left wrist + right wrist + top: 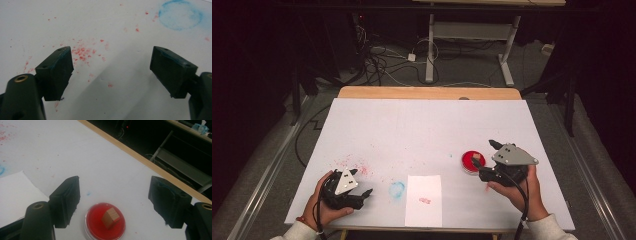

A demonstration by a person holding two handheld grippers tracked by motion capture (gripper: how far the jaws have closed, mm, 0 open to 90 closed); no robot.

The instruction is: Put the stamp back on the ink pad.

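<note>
Black right gripper (113, 195), jaws wide apart, hovers over small wooden block (110, 218) sitting in round red ink dish (93, 225). Left gripper (111, 67), jaws apart, empty over spattered table. White paper sheet (423, 200) bears one faint red mark; stamping apparently barely begun.

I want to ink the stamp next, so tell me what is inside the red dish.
In the red dish a small wooden block sits tilted on red ink. The block's underside is covered, as is the ink beneath it. The right gripper hovers open above.
</note>
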